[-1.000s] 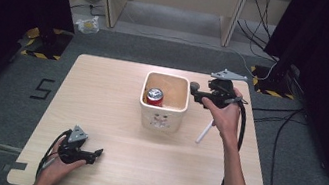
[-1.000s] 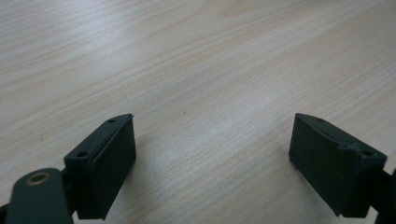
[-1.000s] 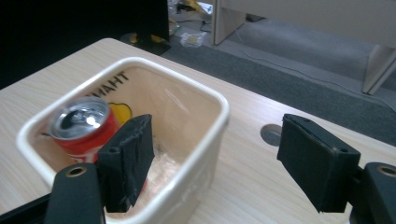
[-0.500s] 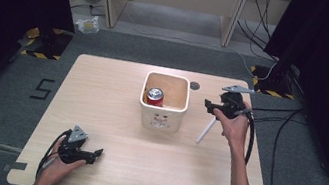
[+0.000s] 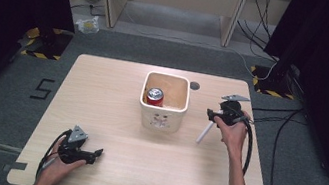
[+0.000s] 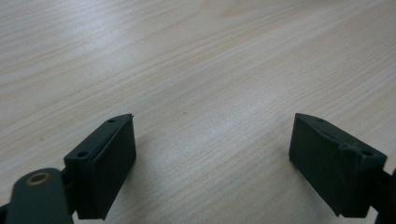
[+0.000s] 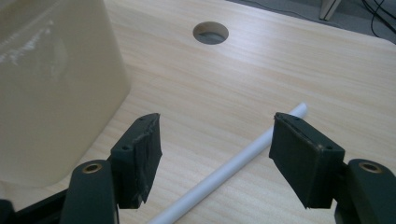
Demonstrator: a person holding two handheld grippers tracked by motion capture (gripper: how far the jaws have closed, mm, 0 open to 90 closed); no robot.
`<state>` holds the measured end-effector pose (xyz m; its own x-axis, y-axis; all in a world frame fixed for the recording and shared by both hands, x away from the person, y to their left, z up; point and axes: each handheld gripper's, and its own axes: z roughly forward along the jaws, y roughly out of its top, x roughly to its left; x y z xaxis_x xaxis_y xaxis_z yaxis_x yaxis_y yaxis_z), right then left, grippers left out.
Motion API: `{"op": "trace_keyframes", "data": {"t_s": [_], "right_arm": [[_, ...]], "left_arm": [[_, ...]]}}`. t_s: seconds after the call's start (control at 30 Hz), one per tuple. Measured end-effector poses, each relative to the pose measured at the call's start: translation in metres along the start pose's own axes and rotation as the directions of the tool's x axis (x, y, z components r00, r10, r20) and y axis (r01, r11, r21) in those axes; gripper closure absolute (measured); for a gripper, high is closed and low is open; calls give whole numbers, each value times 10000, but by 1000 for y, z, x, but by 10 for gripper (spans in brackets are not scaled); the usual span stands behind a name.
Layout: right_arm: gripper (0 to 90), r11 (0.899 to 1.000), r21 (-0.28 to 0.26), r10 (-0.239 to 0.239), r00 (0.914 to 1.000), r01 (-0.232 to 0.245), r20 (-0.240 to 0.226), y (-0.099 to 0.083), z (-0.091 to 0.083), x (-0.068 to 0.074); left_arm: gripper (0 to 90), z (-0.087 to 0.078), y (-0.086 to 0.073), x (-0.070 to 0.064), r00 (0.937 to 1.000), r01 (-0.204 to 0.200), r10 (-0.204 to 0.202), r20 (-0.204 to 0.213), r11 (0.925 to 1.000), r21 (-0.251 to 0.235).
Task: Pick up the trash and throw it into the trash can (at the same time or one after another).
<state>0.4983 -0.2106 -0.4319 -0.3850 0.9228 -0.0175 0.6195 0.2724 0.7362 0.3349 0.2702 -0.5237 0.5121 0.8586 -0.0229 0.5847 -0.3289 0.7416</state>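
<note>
Wooden table (image 5: 116, 94) carries a cream square tub (image 5: 162, 115) near its centre, with a red drink can (image 5: 154, 96) standing upright inside, against the tub's left wall. A white tube (image 5: 204, 131) lies flat on the table just right of the tub, clear of it, running diagonally. Right gripper (image 5: 214, 115), held in the person's right hand (image 5: 233, 131), sits over the far end of the tube; in the right gripper view (image 7: 215, 154) its jaws are spread wide with the tube (image 7: 224, 172) passing on the table between them, touched by neither, and the tub wall (image 7: 56, 84) at left. A round cable hole (image 7: 211, 33) in the tabletop shows beyond. Left gripper (image 5: 94, 153) rests at the near left part of the table in the left hand (image 5: 57, 163), well apart from the tub. In the left gripper view (image 6: 212, 163) its jaws are spread wide over bare wood, holding nothing.
</note>
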Motion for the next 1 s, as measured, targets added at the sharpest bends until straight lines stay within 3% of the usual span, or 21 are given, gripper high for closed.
{"op": "trace_keyframes", "data": {"t_s": [0.43,0.47,0.77,1.0], "right_arm": [[351,9992,387,-36,9999,32,108,-19,18,0],[355,9984,555,90,9995,-107,296,-23,22,0],[412,9962,783,346,9987,-374,368,-31,35,-4],[457,9926,1200,128,9983,-197,574,-36,46,-4]], "left_arm": [[139,0,0,0,10000,-5,5,-2,10000,2],[139,0,0,0,10000,-6,6,-1,10000,4],[139,0,0,0,10000,-10,10,4,10000,19],[139,0,0,0,10000,-7,7,4,10000,14]]}}
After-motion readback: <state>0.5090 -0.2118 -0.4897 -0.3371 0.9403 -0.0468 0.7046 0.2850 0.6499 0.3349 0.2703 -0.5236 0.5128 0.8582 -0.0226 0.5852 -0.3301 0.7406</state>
